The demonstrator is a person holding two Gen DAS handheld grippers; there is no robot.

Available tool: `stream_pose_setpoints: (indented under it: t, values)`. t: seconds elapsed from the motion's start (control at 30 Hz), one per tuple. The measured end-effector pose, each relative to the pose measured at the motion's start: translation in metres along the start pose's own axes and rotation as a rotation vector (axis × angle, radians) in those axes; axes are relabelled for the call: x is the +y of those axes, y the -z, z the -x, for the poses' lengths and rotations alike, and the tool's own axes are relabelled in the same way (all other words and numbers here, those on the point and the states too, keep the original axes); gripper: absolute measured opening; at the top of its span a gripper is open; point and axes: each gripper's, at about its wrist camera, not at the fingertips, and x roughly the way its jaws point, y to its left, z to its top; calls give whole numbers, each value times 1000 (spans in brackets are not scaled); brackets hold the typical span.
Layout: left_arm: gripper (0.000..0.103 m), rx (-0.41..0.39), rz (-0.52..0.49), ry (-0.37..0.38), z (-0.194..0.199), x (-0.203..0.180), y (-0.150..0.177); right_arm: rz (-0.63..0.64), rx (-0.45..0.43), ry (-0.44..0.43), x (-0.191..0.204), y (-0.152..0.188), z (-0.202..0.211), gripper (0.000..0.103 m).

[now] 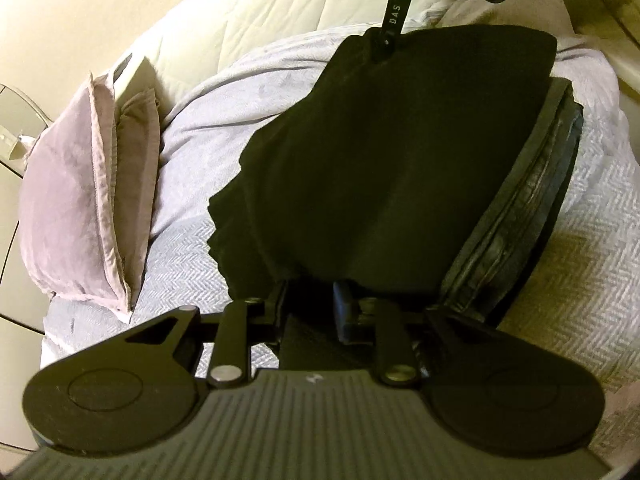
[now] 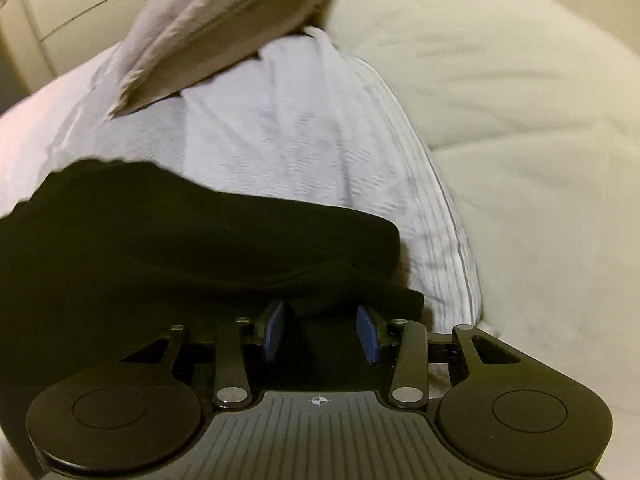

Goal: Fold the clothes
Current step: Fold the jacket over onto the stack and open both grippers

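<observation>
A black garment (image 1: pixel 380 152) lies spread on a pale grey blanket (image 1: pixel 208 128) on a bed. It covers a stack of folded dark clothes (image 1: pixel 532 204) whose edges show at its right. My left gripper (image 1: pixel 316 304) is at the garment's near edge, fingers mostly hidden under the cloth, one blue pad (image 1: pixel 345 312) showing. My right gripper (image 2: pixel 320 332) is open, its blue pads (image 2: pixel 274 332) wide apart, with the black garment (image 2: pixel 180 248) lying between and beyond them. In the left wrist view the right gripper (image 1: pixel 384 52) touches the garment's far edge.
Two mauve pillows (image 1: pixel 80 192) lean at the left of the bed; they also show in the right wrist view (image 2: pixel 216 28). A cream quilt (image 2: pixel 500 128) covers the bed beyond the blanket (image 2: pixel 280 132). A pale cabinet (image 2: pixel 80 12) stands behind.
</observation>
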Motion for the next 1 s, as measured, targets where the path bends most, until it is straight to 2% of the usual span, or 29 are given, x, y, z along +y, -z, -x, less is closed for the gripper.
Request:
stream_pose_setpoints:
  t: [0.17, 0.3, 0.37, 0.5, 0.63, 0.7, 0.8, 0.93, 1.0]
  values:
    - [20, -42, 112, 13, 16, 28, -18, 2, 5, 1, 1, -1, 19, 41]
    - [20, -81, 148, 28, 2, 46, -45, -27, -84, 21, 8, 8, 53, 41]
    - [20, -96, 144, 40, -13, 51, -58, -27, -117, 4, 18, 18, 66, 41]
    - [20, -3, 161, 117, -61, 58, -68, 31, -97, -7, 34, 45, 64, 41]
    - [21, 11, 110, 114, -77, 52, -64, 72, -64, -16, 39, 62, 60, 43]
    - [20, 15, 112, 119, -69, 51, -64, 28, -47, -28, 31, 60, 63, 43]
    - [21, 11, 122, 109, -43, 50, -62, -4, -77, -16, 31, 61, 82, 43]
    - [21, 9, 199, 121, -6, 47, -45, -33, -93, -74, 45, 82, 103, 43]
    - [21, 43, 227, 133, -1, 38, -33, -38, -58, -87, 52, 96, 94, 43]
